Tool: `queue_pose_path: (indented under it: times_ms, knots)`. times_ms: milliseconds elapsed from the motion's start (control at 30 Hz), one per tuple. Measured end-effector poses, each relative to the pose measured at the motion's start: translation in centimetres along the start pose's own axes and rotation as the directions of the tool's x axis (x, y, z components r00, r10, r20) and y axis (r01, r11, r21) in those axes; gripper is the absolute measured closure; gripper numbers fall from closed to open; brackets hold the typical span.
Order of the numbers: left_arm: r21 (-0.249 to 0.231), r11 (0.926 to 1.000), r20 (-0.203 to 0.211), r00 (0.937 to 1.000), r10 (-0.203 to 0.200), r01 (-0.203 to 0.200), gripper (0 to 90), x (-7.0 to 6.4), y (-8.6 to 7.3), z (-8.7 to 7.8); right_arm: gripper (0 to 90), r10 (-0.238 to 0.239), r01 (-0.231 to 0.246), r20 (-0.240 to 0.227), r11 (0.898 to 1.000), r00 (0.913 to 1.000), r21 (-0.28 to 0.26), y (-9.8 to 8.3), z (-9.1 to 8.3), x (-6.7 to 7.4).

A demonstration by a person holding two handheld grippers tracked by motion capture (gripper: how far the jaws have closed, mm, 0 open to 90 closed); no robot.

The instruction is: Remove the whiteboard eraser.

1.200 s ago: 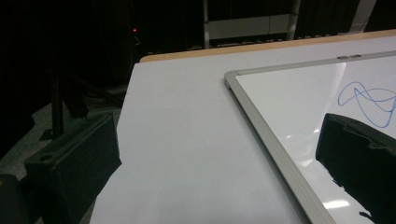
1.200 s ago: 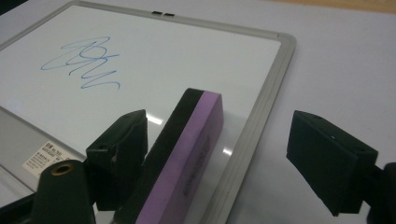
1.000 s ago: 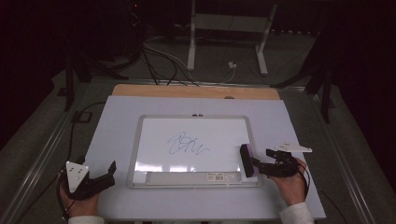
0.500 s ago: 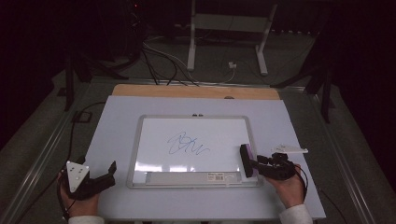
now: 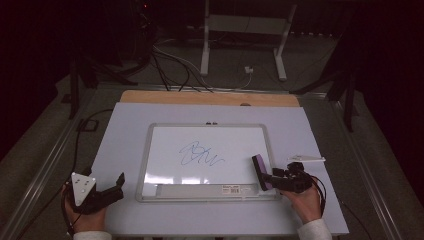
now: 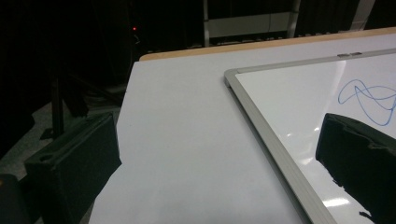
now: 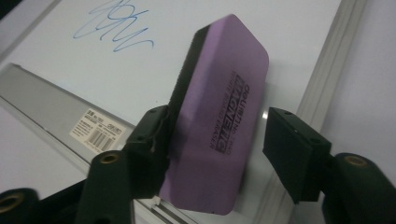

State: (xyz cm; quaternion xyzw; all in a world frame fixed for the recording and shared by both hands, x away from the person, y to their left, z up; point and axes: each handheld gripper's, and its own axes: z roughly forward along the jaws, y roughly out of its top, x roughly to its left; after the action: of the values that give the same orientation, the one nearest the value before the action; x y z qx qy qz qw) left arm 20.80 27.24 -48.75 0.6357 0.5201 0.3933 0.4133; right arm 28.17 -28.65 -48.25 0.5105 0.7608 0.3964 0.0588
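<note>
A purple magnetic eraser (image 7: 219,121) with a black felt side stands on edge on the whiteboard (image 5: 150,165), near its lower right corner. My right gripper (image 7: 219,135) has the eraser (image 5: 260,171) between its jaws. The jaws have just been opening. One pad (image 7: 152,135) rests against the felt side. A gap separates the other pad (image 7: 289,149) from the purple face. A blue scribble (image 5: 200,154) sits mid-board. My left gripper (image 5: 117,186) lies at the table's front left, off the board. Its jaws stand wide apart with nothing between them, as the left gripper view (image 6: 215,186) shows.
A white pen-like object (image 5: 306,159) lies on the table right of the board, just beyond my right hand. The board's grey tray strip with a barcode label (image 5: 232,189) runs along its near edge. Cables and a metal stand (image 5: 240,45) are on the floor behind the table.
My right gripper has edged slightly left onto the eraser, which stays at the board's lower right corner. My left gripper has not moved.
</note>
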Motion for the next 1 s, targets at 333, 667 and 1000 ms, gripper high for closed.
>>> queue_pose_path:
  times_ms: [333,667,1000]
  knots:
    - [0.002,1.0000,0.003,1.0000,0.002,-0.002,0.5,-0.1,0.0,0.1,34.9,0.057,-0.055,-0.068,0.998,0.9960,0.036,-0.1,0.8,-0.4]
    - [0.007,1.0000,0.002,1.0000,0.003,-0.003,0.5,-0.1,0.0,0.1,39.9,0.002,0.002,-0.041,0.996,0.9992,0.091,-0.2,1.3,-0.1]
    - [0.009,1.0000,0.000,1.0000,0.003,-0.003,0.5,-0.1,-0.1,0.2,40.6,-0.036,0.038,-0.034,0.998,0.9987,0.048,0.2,0.7,0.3]
